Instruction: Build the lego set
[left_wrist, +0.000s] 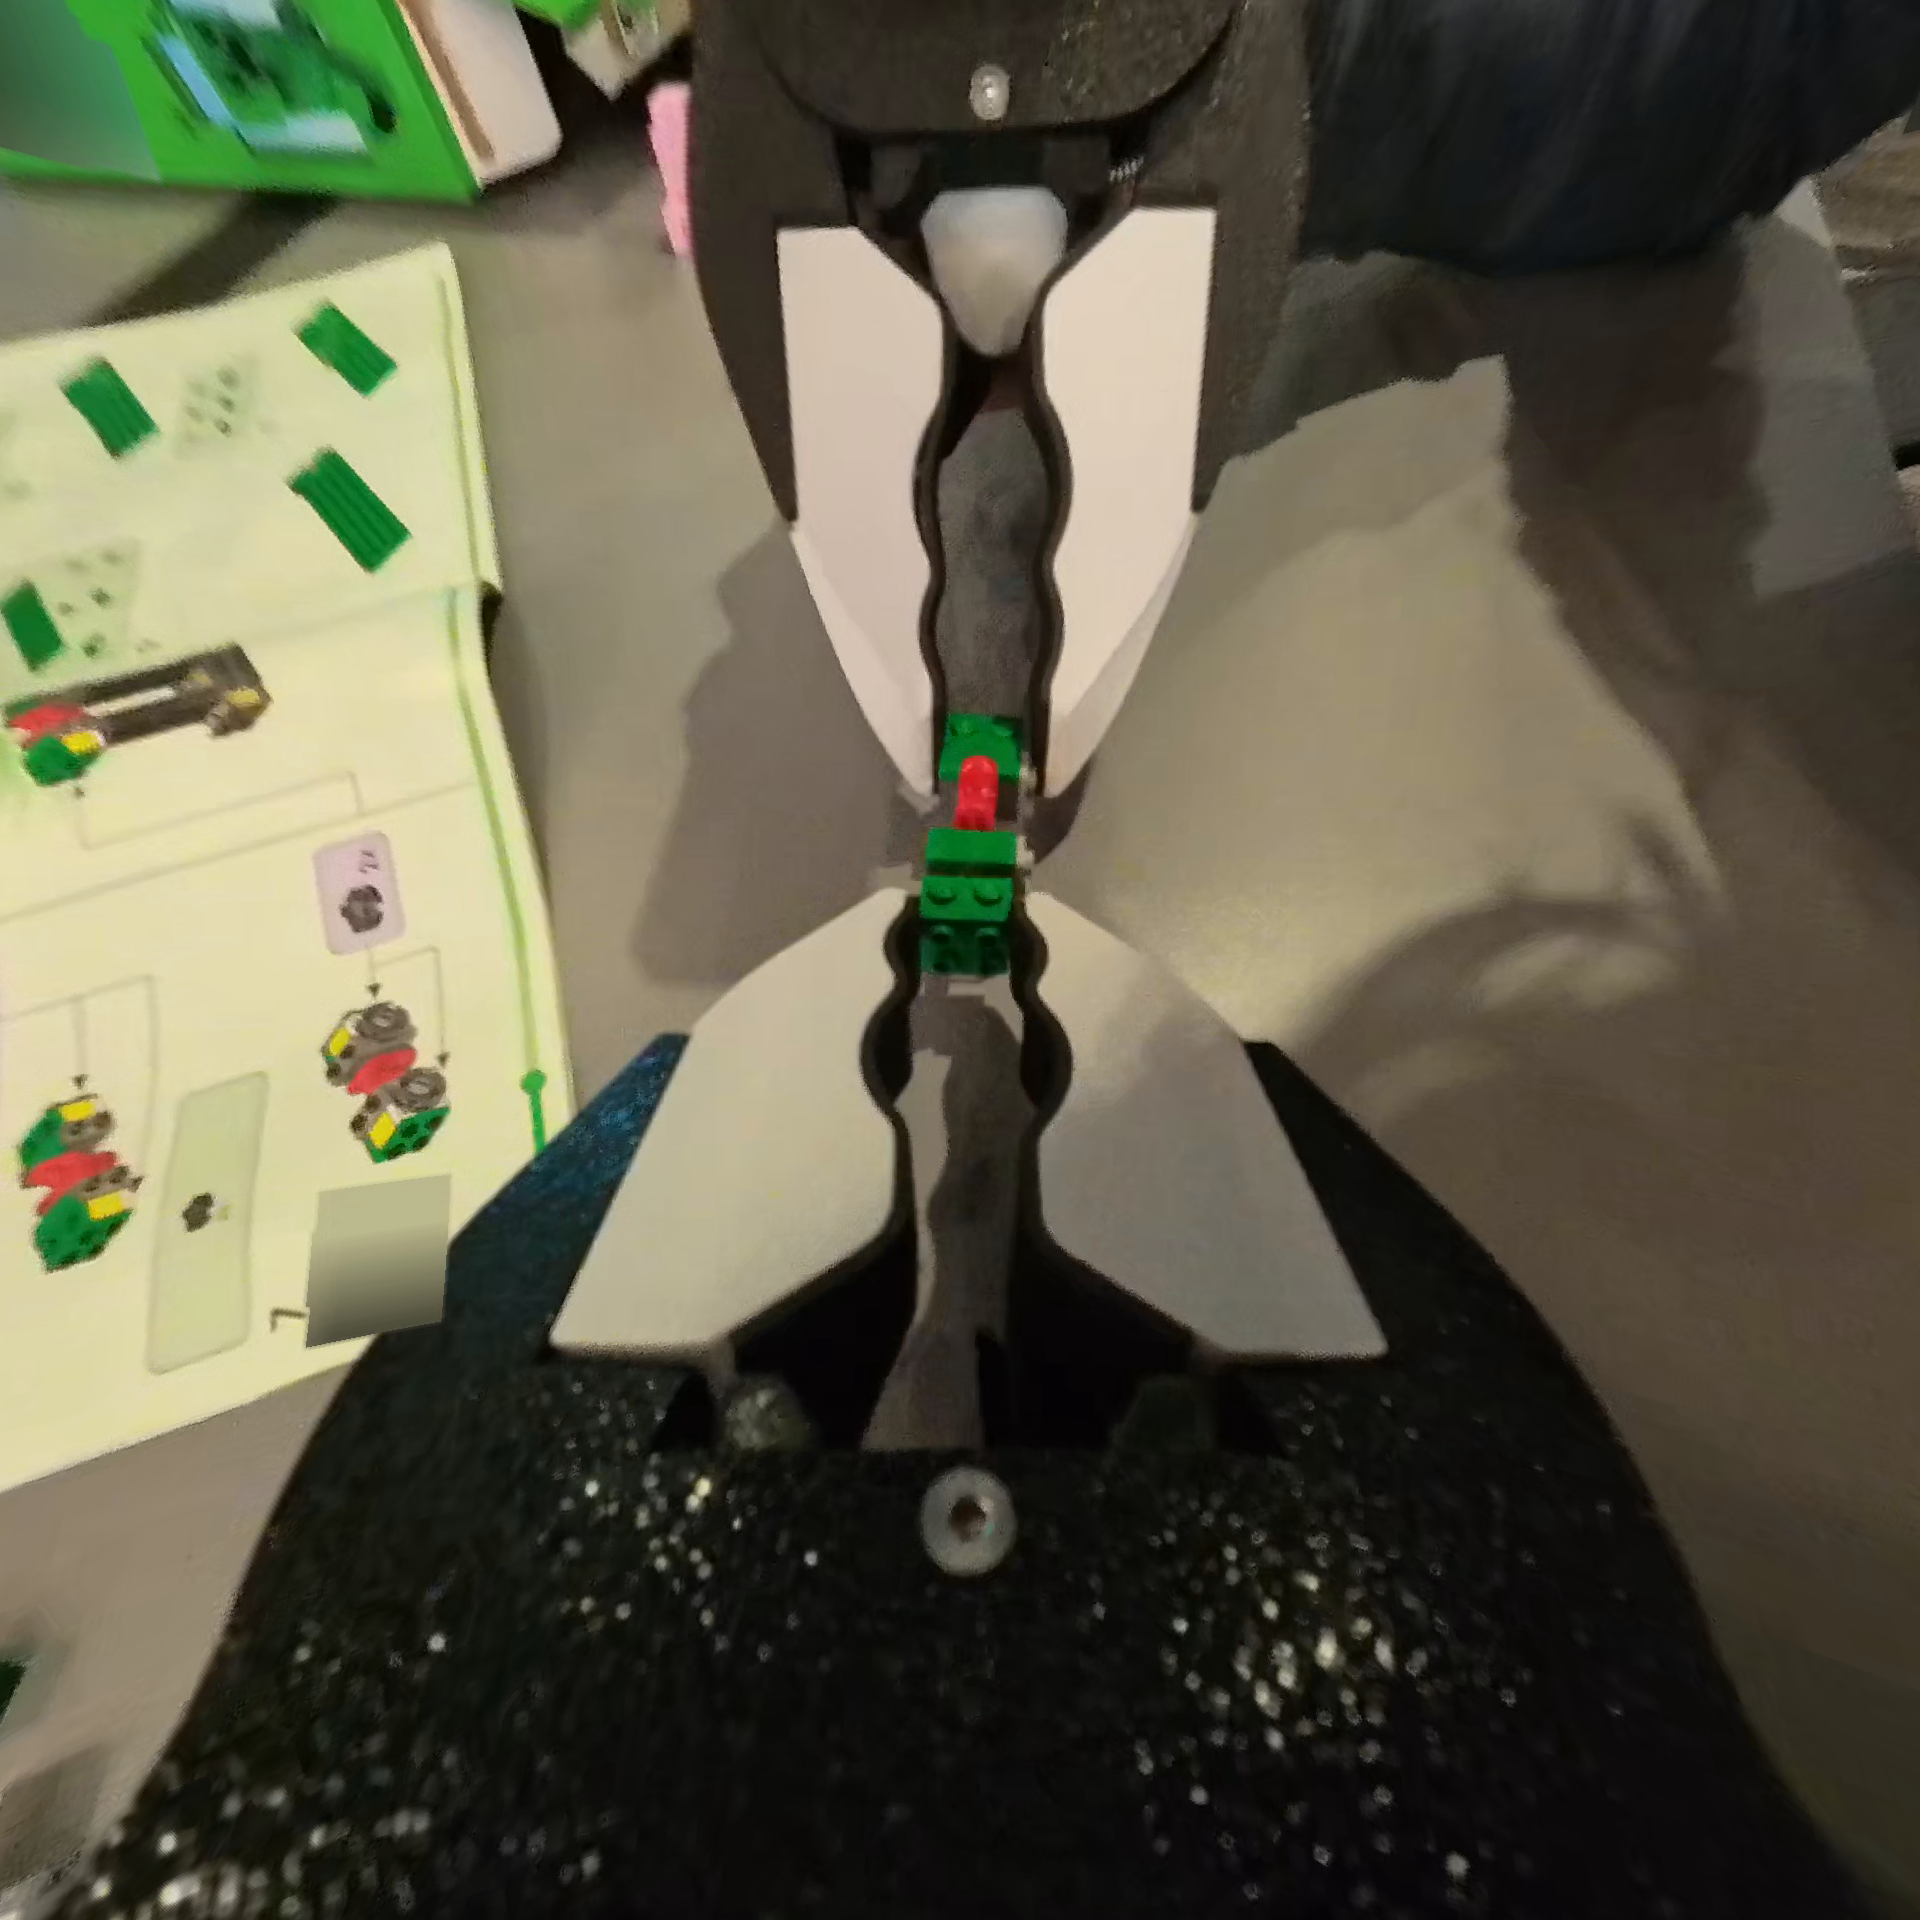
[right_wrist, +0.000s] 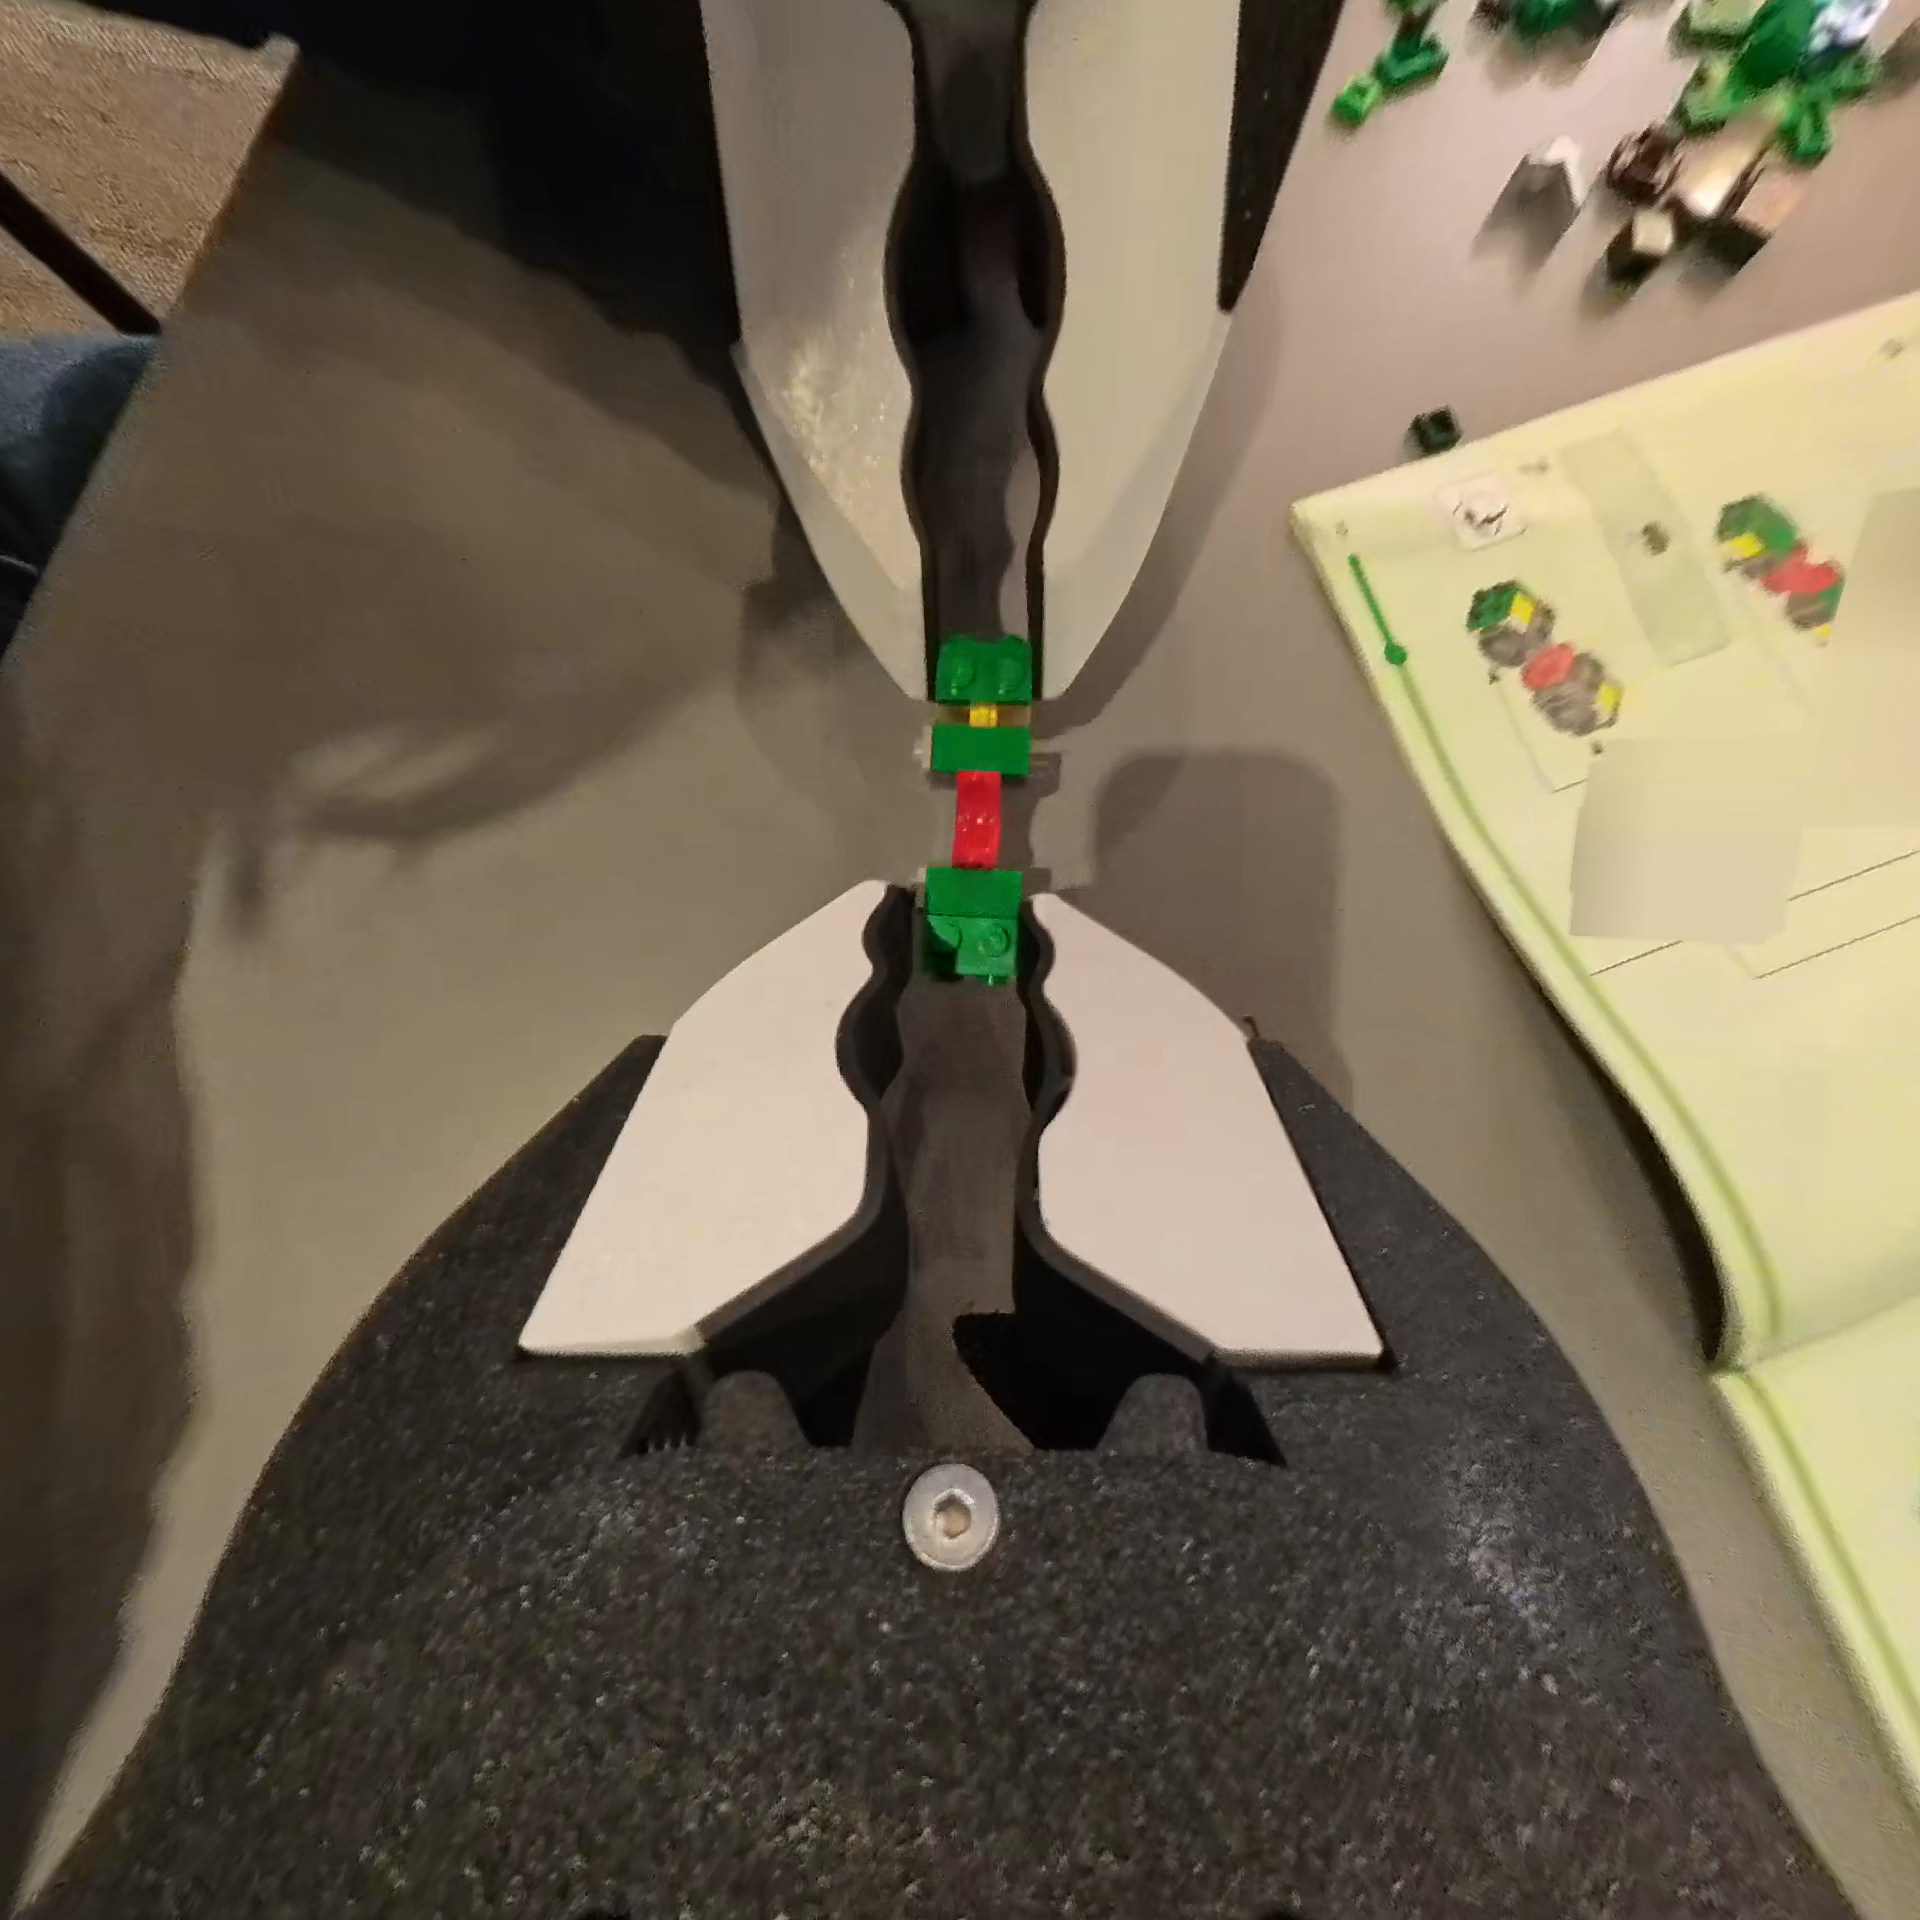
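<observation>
A small lego assembly hangs in the air between my two grippers, which face each other tip to tip. It has a red middle piece (left_wrist: 977, 792) (right_wrist: 977, 821) between green blocks. My left gripper (left_wrist: 966, 940) is shut on one green end block (left_wrist: 966, 902); from the right wrist view this end (right_wrist: 985, 665) has a thin yellow part (right_wrist: 982, 715) behind it. My right gripper (right_wrist: 971, 940) is shut on the other green end block (right_wrist: 971, 906), which also shows in the left wrist view (left_wrist: 982, 740). I cannot tell whether the red piece is fully seated in both ends.
An open pale green instruction booklet (left_wrist: 229, 831) (right_wrist: 1683, 883) lies on the grey table beside the grippers. A green box (left_wrist: 260, 94) stands behind it. Loose green and dark pieces (right_wrist: 1714, 114) lie at the far side, and a small dark piece (right_wrist: 1434, 428) sits near the booklet's edge. The grippers are tip to tip, or close to it.
</observation>
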